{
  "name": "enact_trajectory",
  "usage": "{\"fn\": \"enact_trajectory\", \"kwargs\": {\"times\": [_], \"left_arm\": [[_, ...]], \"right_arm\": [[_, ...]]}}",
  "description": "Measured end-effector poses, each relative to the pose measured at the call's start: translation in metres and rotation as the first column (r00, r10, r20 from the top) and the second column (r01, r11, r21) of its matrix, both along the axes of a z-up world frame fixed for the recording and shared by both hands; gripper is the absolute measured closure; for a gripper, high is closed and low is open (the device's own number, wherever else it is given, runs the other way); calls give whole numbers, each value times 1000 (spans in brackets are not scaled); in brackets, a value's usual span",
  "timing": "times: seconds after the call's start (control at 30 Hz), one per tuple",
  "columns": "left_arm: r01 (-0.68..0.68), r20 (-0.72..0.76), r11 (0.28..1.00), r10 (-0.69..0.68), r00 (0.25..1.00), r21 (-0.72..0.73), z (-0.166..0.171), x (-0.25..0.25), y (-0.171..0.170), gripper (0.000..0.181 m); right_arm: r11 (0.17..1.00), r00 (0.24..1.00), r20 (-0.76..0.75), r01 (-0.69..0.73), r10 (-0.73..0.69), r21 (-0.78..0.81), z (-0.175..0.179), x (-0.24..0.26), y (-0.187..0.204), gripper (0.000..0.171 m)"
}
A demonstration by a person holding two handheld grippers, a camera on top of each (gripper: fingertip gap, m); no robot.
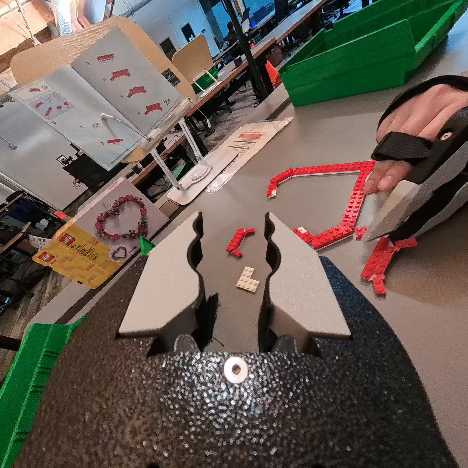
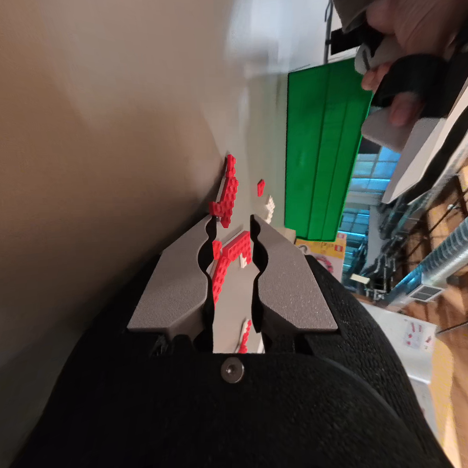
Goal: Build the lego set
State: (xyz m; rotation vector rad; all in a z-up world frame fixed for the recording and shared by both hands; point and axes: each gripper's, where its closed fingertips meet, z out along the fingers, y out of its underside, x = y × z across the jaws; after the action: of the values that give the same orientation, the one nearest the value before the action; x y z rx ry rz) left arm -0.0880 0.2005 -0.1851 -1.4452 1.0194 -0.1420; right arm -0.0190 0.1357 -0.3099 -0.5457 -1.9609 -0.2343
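Observation:
My left gripper (image 1: 234, 217) is open and empty, held above the grey table (image 1: 316, 141). Between its fingers on the table lie a small red brick piece (image 1: 239, 241) and a white L-shaped plate (image 1: 248, 279). To the right lies the red heart-frame outline (image 1: 354, 202), with a separate red plate assembly (image 1: 379, 263) in front of it. My right gripper (image 1: 377, 239) has its tips low between these two. In the right wrist view my right gripper (image 2: 231, 217) is open and empty, with the frame (image 2: 238, 249) between its fingers and the red assembly (image 2: 229, 192) just beyond its tips.
An instruction booklet (image 1: 101, 101) stands open on a white stand at the back left. The set's box (image 1: 101, 240) lies at the table's left edge. Green bins (image 1: 367, 58) stand at the back right, another (image 1: 30, 379) at the near left. A plastic sleeve with paper (image 1: 248, 144) lies behind the stand.

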Motion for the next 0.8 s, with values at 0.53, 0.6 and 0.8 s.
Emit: {"fn": "enact_trajectory", "kwargs": {"times": [0.53, 0.6, 0.8], "left_arm": [[-5, 38, 993, 9, 999, -121, 3, 3, -6, 133], [-12, 43, 990, 18, 999, -138, 2, 1, -5, 133], [-12, 30, 981, 18, 999, -196, -8, 2, -4, 132]], "right_arm": [[861, 973, -40, 182, -228, -475, 34, 39, 10, 121], [833, 942, -194, 132, -274, -537, 61, 50, 22, 121], [835, 589, -672, 10, -449, -550, 131, 125, 82, 126]]}}
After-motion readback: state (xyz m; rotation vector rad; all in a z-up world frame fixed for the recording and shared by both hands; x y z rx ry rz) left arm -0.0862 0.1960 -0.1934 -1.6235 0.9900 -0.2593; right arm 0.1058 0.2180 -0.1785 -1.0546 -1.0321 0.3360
